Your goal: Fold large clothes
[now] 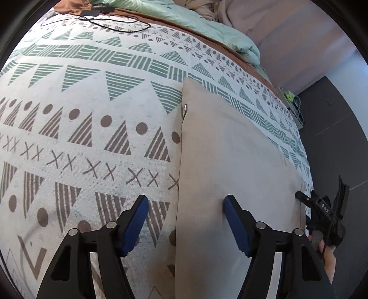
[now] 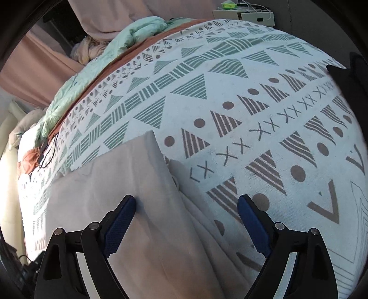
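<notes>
A beige garment (image 1: pixel 230 165) lies folded flat on the patterned bed cover (image 1: pixel 80 103). It has a long straight edge and a small zipper pull near its far corner. My left gripper (image 1: pixel 186 202) is open above that edge, one finger over the cover, one over the garment. In the right wrist view the same garment (image 2: pixel 119 184) lies at the lower left with a folded flap. My right gripper (image 2: pixel 186 204) is open above the garment's edge and holds nothing. The right gripper also shows at the right edge of the left wrist view (image 1: pixel 326 211).
A mint green duvet (image 1: pixel 207 25) and a rust sheet are bunched at the far side of the bed. A black cable (image 1: pixel 96 21) lies on the cover. A bedside unit (image 2: pixel 248 16) stands beyond the bed. Dark floor (image 1: pixel 333 128) lies to the right.
</notes>
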Demonstrator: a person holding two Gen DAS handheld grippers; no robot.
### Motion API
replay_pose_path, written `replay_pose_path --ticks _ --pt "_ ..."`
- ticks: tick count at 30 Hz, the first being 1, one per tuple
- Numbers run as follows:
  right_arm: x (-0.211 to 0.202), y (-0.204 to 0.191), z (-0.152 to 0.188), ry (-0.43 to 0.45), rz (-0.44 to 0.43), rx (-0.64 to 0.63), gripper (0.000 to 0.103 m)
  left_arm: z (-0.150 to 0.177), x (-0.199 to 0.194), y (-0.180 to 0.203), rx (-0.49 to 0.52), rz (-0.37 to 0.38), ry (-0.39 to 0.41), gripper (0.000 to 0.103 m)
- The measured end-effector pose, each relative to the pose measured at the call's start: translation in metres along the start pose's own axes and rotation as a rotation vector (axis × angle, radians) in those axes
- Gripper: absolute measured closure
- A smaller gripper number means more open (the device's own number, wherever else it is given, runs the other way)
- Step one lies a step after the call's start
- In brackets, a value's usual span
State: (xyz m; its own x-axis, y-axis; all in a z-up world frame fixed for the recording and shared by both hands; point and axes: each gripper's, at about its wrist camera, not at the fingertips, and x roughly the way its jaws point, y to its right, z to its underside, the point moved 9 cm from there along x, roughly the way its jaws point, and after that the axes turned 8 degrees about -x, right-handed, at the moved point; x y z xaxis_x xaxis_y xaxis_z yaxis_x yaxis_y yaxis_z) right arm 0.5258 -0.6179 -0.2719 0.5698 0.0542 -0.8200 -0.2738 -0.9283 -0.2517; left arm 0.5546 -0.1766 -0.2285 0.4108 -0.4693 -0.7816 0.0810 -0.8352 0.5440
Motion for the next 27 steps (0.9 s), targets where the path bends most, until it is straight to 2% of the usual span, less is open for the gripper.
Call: replay_pose_path --ticks 4,6,10,13,16,18,23,27 --pt "0.012 0.003 -0.004 -0.001 0.037 -0.012 0.015 -0.004 -0.004 -0.006 0.012 0.018 0.033 0.037" --pt "0.013 0.009 -0.008 0.009 0.082 -0.011 0.019 -0.005 -0.004 -0.01 -0.002 0.037 0.024 0.042" --pt "0.011 0.01 -0.006 0.005 0.081 -0.014 0.023 -0.006 -0.006 -0.012 -0.009 0.039 0.023 0.042" --pt "0.001 0.007 -0.005 -0.001 0.005 -0.001 0.035 -0.003 -0.008 -0.009 0.008 0.046 0.018 0.043" --pt "-0.011 0.01 -0.002 0.002 -0.068 0.009 0.035 -0.001 -0.008 -0.004 0.024 0.055 0.014 0.046" --pt "-0.016 0.013 0.002 -0.006 -0.117 0.024 0.035 0.001 -0.008 -0.001 0.026 0.065 0.01 0.051" --pt "-0.008 0.023 0.021 -0.085 -0.25 0.059 0.035 0.003 -0.004 0.004 0.034 0.065 0.004 0.052" --pt "-0.007 0.025 0.027 -0.109 -0.349 0.086 0.034 0.001 0.0 0.008 0.029 0.065 0.0 0.052"
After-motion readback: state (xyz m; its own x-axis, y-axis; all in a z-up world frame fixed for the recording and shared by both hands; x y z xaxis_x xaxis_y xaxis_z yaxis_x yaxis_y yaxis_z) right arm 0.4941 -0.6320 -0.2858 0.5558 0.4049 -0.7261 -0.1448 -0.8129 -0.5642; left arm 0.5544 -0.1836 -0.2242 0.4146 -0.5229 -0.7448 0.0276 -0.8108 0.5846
